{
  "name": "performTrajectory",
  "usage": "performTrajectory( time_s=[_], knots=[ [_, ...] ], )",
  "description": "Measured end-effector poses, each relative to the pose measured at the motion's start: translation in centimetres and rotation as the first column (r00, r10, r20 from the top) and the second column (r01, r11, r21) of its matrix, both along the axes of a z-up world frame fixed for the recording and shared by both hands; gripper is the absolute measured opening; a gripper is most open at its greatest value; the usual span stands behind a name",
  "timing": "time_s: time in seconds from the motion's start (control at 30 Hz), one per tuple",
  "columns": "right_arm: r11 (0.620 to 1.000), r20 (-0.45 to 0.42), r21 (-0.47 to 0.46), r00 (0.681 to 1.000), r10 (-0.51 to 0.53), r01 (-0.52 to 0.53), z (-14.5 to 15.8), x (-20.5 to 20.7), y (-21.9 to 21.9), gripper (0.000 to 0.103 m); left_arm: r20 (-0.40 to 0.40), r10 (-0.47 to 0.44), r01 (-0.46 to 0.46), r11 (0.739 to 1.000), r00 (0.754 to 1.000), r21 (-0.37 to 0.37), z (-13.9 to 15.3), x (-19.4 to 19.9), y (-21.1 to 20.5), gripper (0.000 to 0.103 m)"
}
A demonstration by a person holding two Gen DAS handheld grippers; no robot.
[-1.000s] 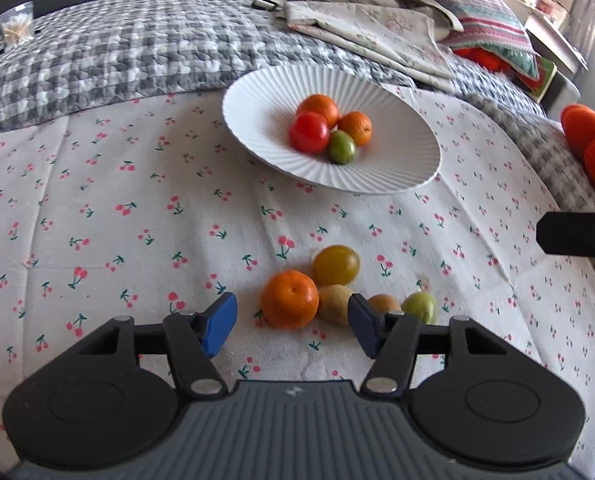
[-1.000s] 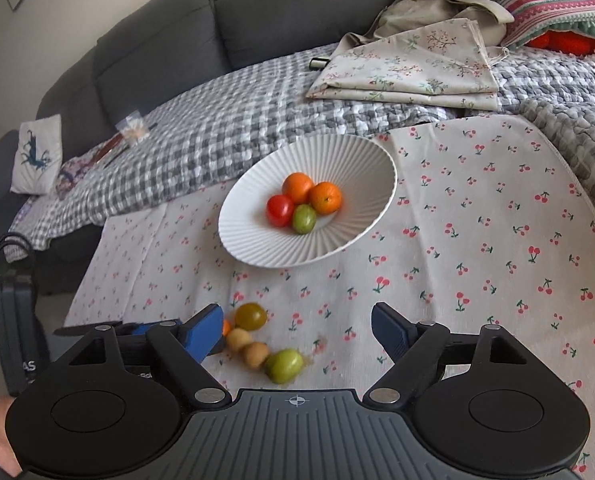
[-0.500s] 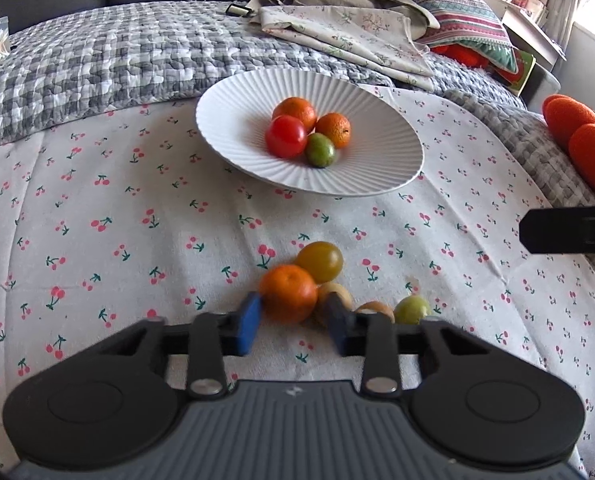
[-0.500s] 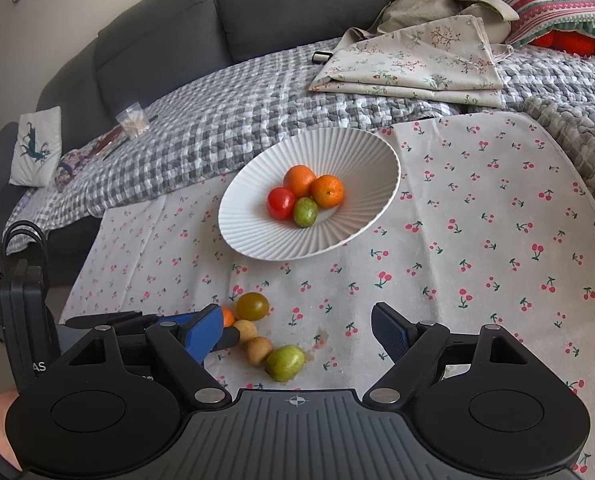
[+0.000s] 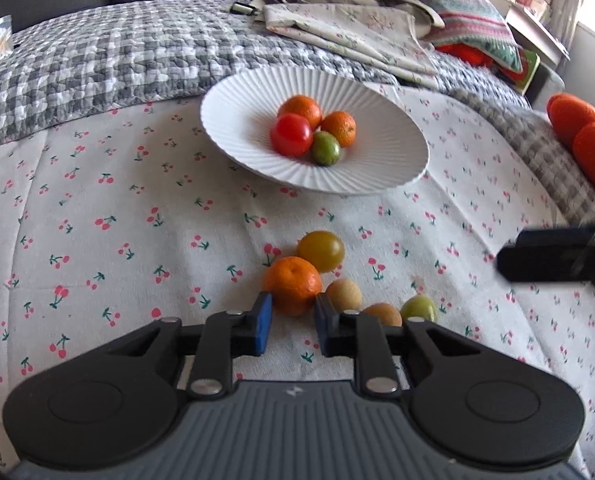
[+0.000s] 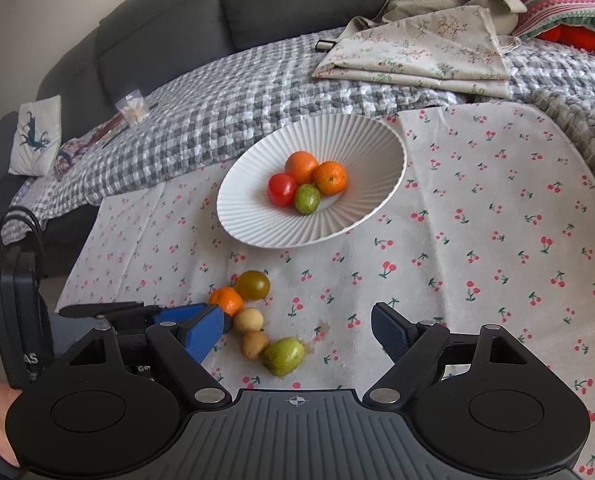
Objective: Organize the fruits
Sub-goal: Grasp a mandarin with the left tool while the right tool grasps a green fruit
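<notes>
The left claw (image 5: 293, 320) is sitting low over the cherry-print cloth (image 5: 97, 240) with its blue pads (image 5: 263, 322) drawn in narrow around the near side of a loose mandarin (image 5: 292, 285); the pads are lying right at the fruit's flanks, though whether they are actually pressing on it cannot be told. Just beyond that mandarin an olive-yellow tomato (image 5: 321, 251) is touching it, and to the claw's right a tan round fruit (image 5: 343, 295), a brown one (image 5: 382, 314) and a green one (image 5: 419, 309) are trailing off in a line. Farther ahead, the white ribbed bowl (image 5: 377, 148) is holding two mandarins, a red tomato (image 5: 291, 135) and a small green fruit (image 5: 326, 148), all bunched together. The right claw (image 6: 297, 330) is hovering with its pads spread wide and nothing between them, the green fruit (image 6: 283, 355) lying just ahead of its gap and the bowl (image 6: 369, 184) well beyond.
</notes>
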State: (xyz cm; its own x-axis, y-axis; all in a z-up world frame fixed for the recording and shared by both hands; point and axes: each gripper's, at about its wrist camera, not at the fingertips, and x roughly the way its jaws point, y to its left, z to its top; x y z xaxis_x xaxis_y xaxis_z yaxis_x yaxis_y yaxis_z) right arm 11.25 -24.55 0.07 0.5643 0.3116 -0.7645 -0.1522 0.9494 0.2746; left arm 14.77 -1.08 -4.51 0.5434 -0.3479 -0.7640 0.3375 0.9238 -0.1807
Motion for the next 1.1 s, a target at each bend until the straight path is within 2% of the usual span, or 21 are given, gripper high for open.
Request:
performTrajectory(
  time_s=[0.07, 0.2, 0.23, 0.27, 0.3, 0.33, 0.43, 0.47, 0.5, 0.63, 0.77, 0.93, 1.1],
  knots=[
    [1.000, -0.013, -0.015, 1.000, 0.017, -0.017, -0.7, 0.1, 0.3, 0.083, 0.012, 0.000, 0.000, 1.000, 1.000, -0.007, 0.3, 0.0, 0.3, 0.013],
    [0.997, -0.052, -0.050, 0.997, 0.049, -0.051, -2.3, 0.4, 0.7, 0.082, 0.002, -0.008, 0.008, 1.000, 1.000, -0.009, 0.1, 0.2, 0.3, 0.016],
    [0.998, -0.060, -0.053, 0.997, 0.038, -0.041, -2.5, 0.6, 0.6, 0.082, 0.005, 0.006, -0.006, 1.000, 1.000, -0.020, 0.1, 0.3, 0.3, 0.025],
    [0.998, -0.064, -0.050, 0.998, 0.027, -0.030, -2.6, 0.6, 0.5, 0.082, 0.008, 0.022, -0.021, 0.999, 1.000, -0.028, 0.1, 0.3, 0.4, 0.041],
    [0.999, -0.066, -0.045, 0.998, 0.018, -0.021, -2.6, 0.7, 0.3, 0.082, 0.013, 0.030, -0.030, 0.999, 0.999, -0.037, 0.1, 0.4, 0.4, 0.050],
    [0.999, -0.066, -0.037, 0.998, 0.012, -0.014, -2.6, 0.7, 0.1, 0.082, 0.025, 0.035, -0.034, 0.998, 0.999, -0.046, 0.1, 0.6, 0.4, 0.053],
    [1.000, -0.072, -0.022, 0.997, 0.015, -0.017, -2.7, 0.7, 0.3, 0.082, 0.024, 0.045, -0.044, 0.999, 0.999, -0.030, -0.7, 1.2, -0.1, 0.046],
    [0.999, -0.074, -0.024, 0.997, 0.020, -0.022, -2.8, 0.7, 0.4, 0.082, 0.032, 0.043, -0.041, 0.998, 0.999, -0.049, -0.8, 1.3, 0.0, 0.036],
    [0.999, -0.076, -0.026, 0.997, 0.026, -0.028, -3.0, 0.7, 0.5, 0.082, 0.023, 0.032, -0.031, 0.997, 0.999, -0.070, -0.7, 1.4, -0.1, 0.030],
    [0.999, -0.085, -0.030, 0.996, 0.041, -0.043, -3.5, 0.9, 0.9, 0.081, 0.006, 0.044, -0.043, 0.999, 0.999, -0.029, -0.2, 1.2, -0.1, 0.030],
    [0.998, -0.099, -0.024, 0.994, 0.050, -0.053, -4.4, 1.3, 1.3, 0.077, -0.028, 0.099, -0.101, 0.994, 0.995, -0.052, 0.4, 1.1, 1.3, 0.030],
    [0.992, -0.098, -0.054, 0.989, 0.109, -0.115, -5.6, 1.3, 2.7, 0.066, -0.025, 0.136, -0.138, 0.986, 0.990, -0.097, 1.8, 1.0, 2.8, 0.030],
    [0.981, -0.068, -0.086, 0.984, 0.166, -0.172, -6.0, 1.4, 3.7, 0.055, -0.027, 0.143, -0.145, 0.984, 0.989, -0.102, 2.0, 1.2, 3.1, 0.030]
  ],
)
